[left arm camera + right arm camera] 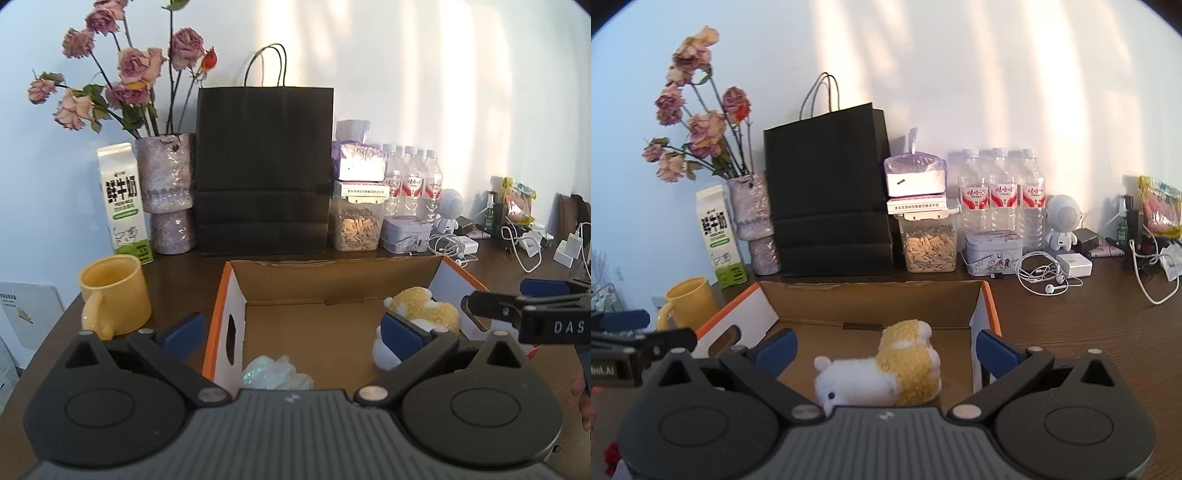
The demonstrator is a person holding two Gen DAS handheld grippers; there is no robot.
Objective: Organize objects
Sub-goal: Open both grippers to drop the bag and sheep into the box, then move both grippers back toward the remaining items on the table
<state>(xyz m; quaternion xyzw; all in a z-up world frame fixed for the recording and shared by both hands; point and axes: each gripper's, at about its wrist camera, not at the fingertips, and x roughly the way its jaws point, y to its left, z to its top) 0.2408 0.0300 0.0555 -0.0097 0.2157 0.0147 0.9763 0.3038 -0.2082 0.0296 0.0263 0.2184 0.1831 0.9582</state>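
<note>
An open cardboard box (332, 284) with orange edges sits on the dark wooden table; it also shows in the right wrist view (871, 299). A white and yellow plush toy (882, 365) lies inside it, at the right in the left wrist view (424, 310). A crumpled clear plastic item (277, 373) lies at the box's near left. My left gripper (293, 334) is open and empty above the box's near edge. My right gripper (884, 350) is open and empty just above the plush; it also shows at the right in the left wrist view (524, 306).
A yellow mug (116, 291) stands left of the box. Behind are a milk carton (123, 203), a vase of dried roses (168, 192), a black paper bag (264, 170), a seed jar (356, 221), water bottles (1001, 192), a tin (991, 251), earphones (1045, 277) and chargers.
</note>
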